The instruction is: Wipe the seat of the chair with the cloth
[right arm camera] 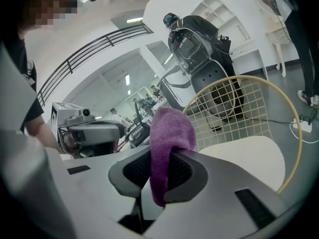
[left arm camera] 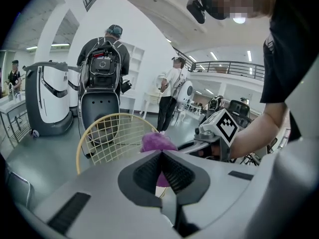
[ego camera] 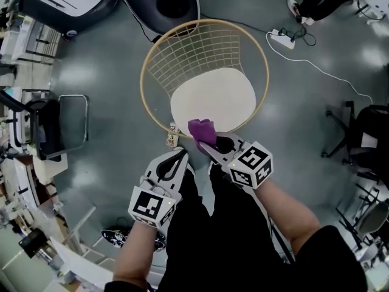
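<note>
My right tongs (ego camera: 211,145) are clamped on the purple cloth (ego camera: 202,129). In the right gripper view the cloth (right arm camera: 172,128) is pinched between the two dark pads, with a rounded bunch standing above the tongs (right arm camera: 162,169) and a short tail hanging below. From the head view, the cloth sits over the near edge of the cream seat (ego camera: 213,99) of the chair (ego camera: 146,72), right at the front of the round tan hoop. I cannot tell from any view whether the fabric actually touches the seat.

My left tongs (ego camera: 181,154) sit just beside the right ones, a little nearer to me and off the chair's front edge. In the left gripper view they (left arm camera: 160,156) are closed tip to tip with nothing between them (the purple seen there is the cloth (left arm camera: 155,141) beyond them, held by the other tool).

The chair's wire-grid back (ego camera: 194,53) curves up on the far side of the seat, and the seat (right arm camera: 244,151) is bare. On the grey floor (ego camera: 97,72) behind the chair, a white power strip (ego camera: 281,38) lies with its cable (ego camera: 322,72) trailing off to the right. A dark machine base (ego camera: 170,2) stands just past the chair's back.
</note>
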The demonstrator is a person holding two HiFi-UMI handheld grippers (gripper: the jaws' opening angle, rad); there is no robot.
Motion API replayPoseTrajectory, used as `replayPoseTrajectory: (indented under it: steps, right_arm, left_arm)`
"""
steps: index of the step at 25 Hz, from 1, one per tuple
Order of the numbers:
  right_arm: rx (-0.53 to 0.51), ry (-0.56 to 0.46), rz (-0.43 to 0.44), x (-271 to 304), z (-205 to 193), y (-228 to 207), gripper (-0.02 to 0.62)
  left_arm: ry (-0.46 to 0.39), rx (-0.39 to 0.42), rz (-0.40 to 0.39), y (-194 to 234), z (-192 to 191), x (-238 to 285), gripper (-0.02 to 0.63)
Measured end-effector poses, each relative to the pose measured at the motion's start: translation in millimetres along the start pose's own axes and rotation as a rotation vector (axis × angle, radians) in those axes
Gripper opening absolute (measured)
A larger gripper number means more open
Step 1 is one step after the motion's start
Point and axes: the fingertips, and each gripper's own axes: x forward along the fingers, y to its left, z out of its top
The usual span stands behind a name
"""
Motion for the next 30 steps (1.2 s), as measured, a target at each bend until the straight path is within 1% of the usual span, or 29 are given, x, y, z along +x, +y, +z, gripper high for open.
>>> replayPoseTrajectory:
  steps: [5, 9, 17, 22, 25, 30]
  right_arm:
    - [0.031, 0.039, -0.047, 27, -30, -21, 0.066]
    - [0.077, 0.065, -0.092, 53, -57, -39, 0.066]
    - [0.136, 0.135, -0.129, 118, -116, -80, 0.067]
    - [0.158, 0.185, -0.141, 148, -150, -104, 0.066]
    - [0.173, 0.202, -0.148, 158, -165, -118, 0.067]
    - [0.188, 0.239, -0.144, 175, -187, -136, 0.066]
  left_arm:
    - [0.023, -0.029, -0.03, 22, -27, 13, 0.011]
    - [0.059, -0.036, -0.074, 39, -57, 24, 0.011]
    - [0.138, 0.025, -0.122, 82, -118, 63, 0.011]
    - [0.182, 0.025, -0.125, 103, -157, 91, 0.011]
    - [0.198, 0.024, -0.122, 112, -173, 105, 0.011]
    - [0.225, -0.007, -0.101, 124, -195, 125, 0.011]
